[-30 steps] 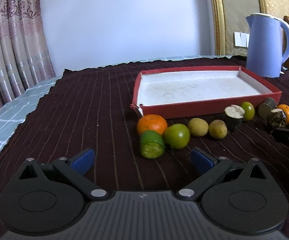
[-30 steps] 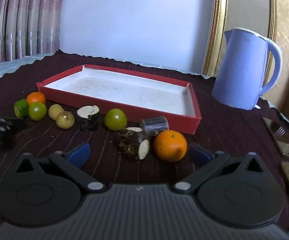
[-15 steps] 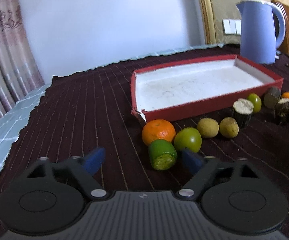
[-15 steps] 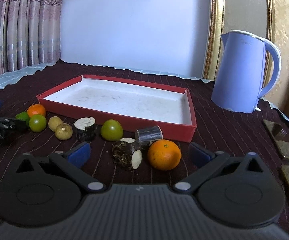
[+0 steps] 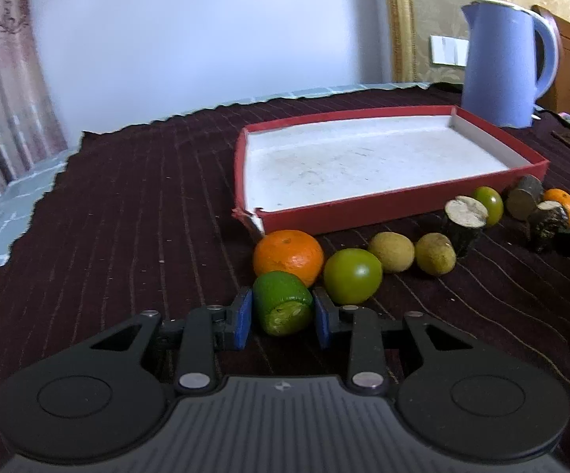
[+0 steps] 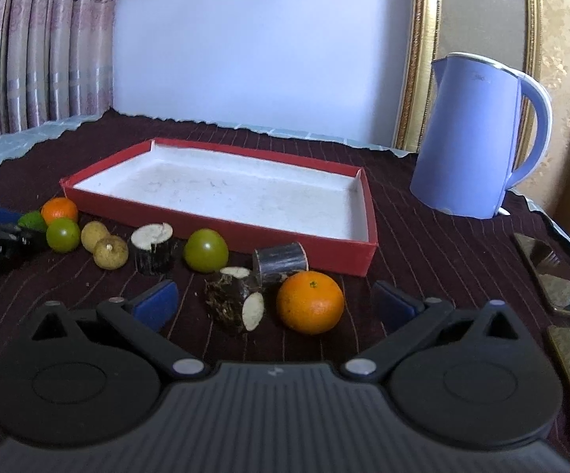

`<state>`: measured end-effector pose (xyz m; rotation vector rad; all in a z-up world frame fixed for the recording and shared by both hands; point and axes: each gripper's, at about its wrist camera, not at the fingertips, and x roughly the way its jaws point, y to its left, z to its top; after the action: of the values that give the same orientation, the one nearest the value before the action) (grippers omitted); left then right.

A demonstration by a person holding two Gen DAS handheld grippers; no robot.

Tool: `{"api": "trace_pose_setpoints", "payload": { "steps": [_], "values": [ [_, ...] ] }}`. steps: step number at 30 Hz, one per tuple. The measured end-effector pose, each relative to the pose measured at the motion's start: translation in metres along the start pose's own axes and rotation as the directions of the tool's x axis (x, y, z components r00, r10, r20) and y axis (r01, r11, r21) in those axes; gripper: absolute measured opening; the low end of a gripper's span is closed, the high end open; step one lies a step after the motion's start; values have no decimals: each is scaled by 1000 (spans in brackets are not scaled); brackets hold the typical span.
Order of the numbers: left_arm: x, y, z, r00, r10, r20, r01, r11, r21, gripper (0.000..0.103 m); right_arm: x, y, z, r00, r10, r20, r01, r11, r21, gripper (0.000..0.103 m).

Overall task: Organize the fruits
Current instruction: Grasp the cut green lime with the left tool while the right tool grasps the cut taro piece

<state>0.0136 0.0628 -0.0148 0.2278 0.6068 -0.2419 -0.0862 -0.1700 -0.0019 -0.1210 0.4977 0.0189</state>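
- Left tongs (image 5: 283, 317) pinch the cut lime (image 5: 282, 302), pads touching both its sides; it sits on the tabletop (image 5: 127, 216), just before an orange (image 5: 288, 257) near the red tray (image 5: 403, 201).
- Right tongs (image 6: 275, 301) are spread wide, flanking another orange (image 6: 310, 302) and a dark cut piece (image 6: 234, 301).

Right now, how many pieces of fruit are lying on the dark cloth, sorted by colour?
Orange round citrus: 2
Green round fruits plus the cut green lime between the left fingers: 3
Tan round longans: 2
Dark cut stalk pieces: 3
Total: 10
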Motion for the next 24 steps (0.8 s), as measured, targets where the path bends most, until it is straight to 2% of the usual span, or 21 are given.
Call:
{"api": "trace_pose_setpoints", "payload": {
  "steps": [2, 5, 12, 19, 21, 22, 24],
  "values": [
    [-3, 2, 1, 1000, 8, 12, -8, 1000, -13, 32, 2, -2, -1, 1000, 3, -26, -3, 1000, -5, 82],
    [-8, 6, 2, 1000, 2, 21, -1, 999, -40, 32, 7, -5, -4, 998, 19, -60, -19, 1000, 0, 67],
    [-12, 2, 0, 999, 12, 41, -11, 1000, -30, 32, -3, -1, 2, 1000, 22, -15, -22, 1000, -5, 62],
    [-14, -4, -2, 999, 15, 43, -14, 1000, -20, 32, 13, 16, 16, 997, 65, -33, -69, 987, -143, 61],
    [-15, -5, -2, 999, 17, 46, -16, 1000, -17, 32, 16, 20, 18, 996, 72, -46, -78, 983, -164, 49],
    [-16, -5, -2, 999, 18, 48, -17, 1000, -16, 32, 17, 21, 18, 995, 80, -55, -88, 981, -172, 36],
    [-17, -5, -1, 998, 20, 54, -20, 1000, -12, 32, 16, 24, 16, 994, 85, -68, -97, 976, -194, 32]
  ]
}}
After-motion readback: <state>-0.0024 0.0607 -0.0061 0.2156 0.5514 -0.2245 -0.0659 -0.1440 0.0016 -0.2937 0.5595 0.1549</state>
